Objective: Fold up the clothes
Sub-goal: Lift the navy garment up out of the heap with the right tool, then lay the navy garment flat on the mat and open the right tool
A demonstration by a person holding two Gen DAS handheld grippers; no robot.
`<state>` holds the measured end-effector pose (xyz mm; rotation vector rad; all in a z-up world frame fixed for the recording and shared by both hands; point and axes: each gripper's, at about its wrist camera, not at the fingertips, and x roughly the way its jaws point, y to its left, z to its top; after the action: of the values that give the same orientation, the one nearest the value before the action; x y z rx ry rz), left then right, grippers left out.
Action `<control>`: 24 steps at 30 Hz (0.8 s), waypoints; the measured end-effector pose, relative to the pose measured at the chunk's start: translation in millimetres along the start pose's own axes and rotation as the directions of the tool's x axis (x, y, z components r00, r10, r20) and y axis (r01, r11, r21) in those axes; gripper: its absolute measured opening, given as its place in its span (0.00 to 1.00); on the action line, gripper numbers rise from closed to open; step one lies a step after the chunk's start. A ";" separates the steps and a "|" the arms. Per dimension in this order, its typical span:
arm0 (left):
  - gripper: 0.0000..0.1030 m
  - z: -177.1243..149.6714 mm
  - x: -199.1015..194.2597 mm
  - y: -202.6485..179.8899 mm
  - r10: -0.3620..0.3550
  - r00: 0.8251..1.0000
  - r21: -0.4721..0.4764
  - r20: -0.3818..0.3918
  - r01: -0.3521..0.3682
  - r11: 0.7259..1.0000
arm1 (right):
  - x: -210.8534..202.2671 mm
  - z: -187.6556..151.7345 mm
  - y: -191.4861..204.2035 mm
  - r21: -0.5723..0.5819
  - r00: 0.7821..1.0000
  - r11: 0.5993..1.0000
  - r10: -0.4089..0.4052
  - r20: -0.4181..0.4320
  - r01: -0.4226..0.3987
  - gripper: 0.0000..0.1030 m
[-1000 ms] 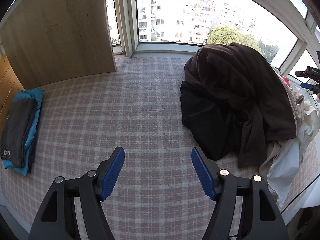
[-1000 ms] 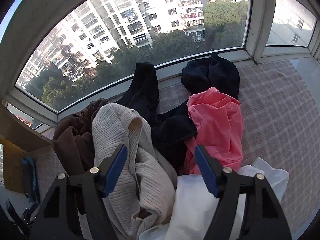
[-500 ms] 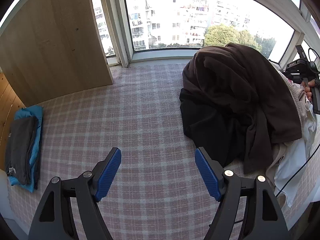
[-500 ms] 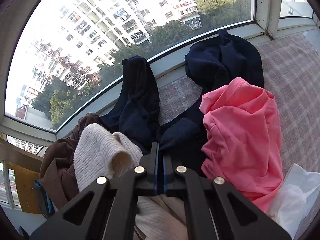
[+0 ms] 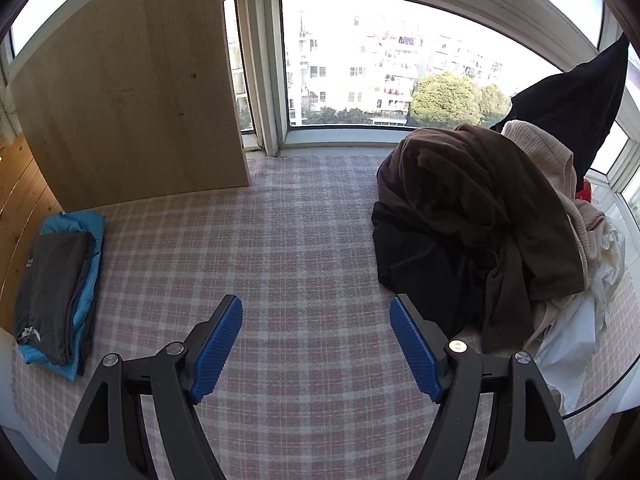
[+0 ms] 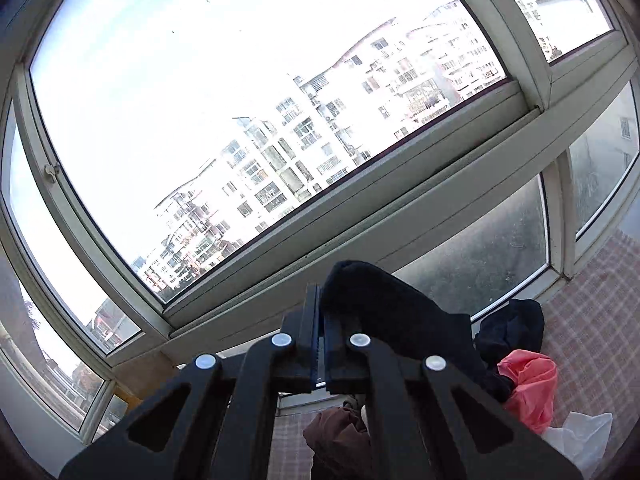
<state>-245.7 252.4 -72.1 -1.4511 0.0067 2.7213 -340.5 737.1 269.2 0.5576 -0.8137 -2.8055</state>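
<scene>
Fingers (image 6: 320,320) of the right gripper pinch a dark, seemingly navy garment (image 6: 400,320) aloft; left fingers (image 5: 222,340) gape wide.

Sunlit bay window (image 5: 360,68), wooden panel (image 5: 132,96), checked mat (image 5: 304,248).

Pink-white plaid cloth (image 5: 304,240), brown top (image 5: 480,200), blue claw pads (image 5: 218,348).

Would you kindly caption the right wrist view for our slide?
Right gripper shut on a dark navy garment, lifted before the window.
</scene>
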 end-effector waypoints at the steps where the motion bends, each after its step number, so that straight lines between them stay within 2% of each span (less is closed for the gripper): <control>1: 0.72 -2.0 -5.2 2.9 -0.007 1.000 -0.004 0.008 0.007 1.000 | -13.5 9.6 22.0 -0.027 1.000 1.000 0.004 0.016 -0.004 0.01; 4: 0.72 -8.6 -21.9 10.8 -0.023 0.999 0.002 0.041 0.023 1.000 | -56.9 30.6 98.7 -0.140 0.998 0.990 0.019 0.065 -0.010 0.01; 7: 0.72 -12.6 -37.9 21.4 -0.045 0.996 0.016 0.072 0.044 0.999 | -98.8 35.2 183.7 -0.258 0.995 0.966 0.044 0.090 -0.020 0.01; 12: 0.72 -20.0 -65.6 52.3 -0.080 0.988 0.009 0.132 0.080 0.997 | -137.3 8.9 312.0 -0.395 0.994 0.917 0.087 0.064 -0.055 0.01; 15: 0.72 -27.8 -83.7 78.5 -0.087 0.982 0.004 0.168 0.088 0.996 | -133.0 -22.9 370.9 -0.443 0.994 0.891 0.112 0.009 -0.096 0.01; 17: 0.72 -35.1 -94.5 97.5 -0.078 0.979 -0.003 0.187 0.080 0.997 | -111.4 -52.8 398.3 -0.455 0.991 0.881 0.111 -0.073 -0.132 0.02; 18: 0.72 -41.0 -99.7 109.2 -0.069 0.979 -0.010 0.193 0.072 0.997 | -90.7 -72.8 408.0 -0.452 0.983 0.877 0.107 -0.147 -0.163 0.04; 19: 0.73 -46.9 -104.8 121.0 -0.060 0.978 -0.017 0.198 0.065 0.998 | -63.7 -99.1 411.0 -0.437 0.964 0.877 0.099 -0.246 -0.202 0.23; 20: 0.73 -53.2 -107.7 133.2 -0.050 0.980 -0.025 0.193 0.056 0.998 | -35.6 -127.5 411.7 -0.415 0.933 0.878 0.090 -0.348 -0.239 0.42; 21: 0.73 -59.4 -110.6 145.3 -0.039 0.981 -0.033 0.187 0.046 0.998 | -9.9 -160.2 407.8 -0.416 0.907 0.875 0.057 -0.418 -0.247 0.69; 24: 0.73 -78.0 -112.2 175.5 0.001 0.987 -0.027 0.159 0.003 1.000 | 49.5 -257.9 381.4 -0.495 0.841 0.842 -0.100 -0.532 -0.213 0.70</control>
<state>-127.8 69.3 -26.6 -1.2346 -0.0389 2.8388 -262.2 280.8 260.0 1.1071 0.0822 -2.4261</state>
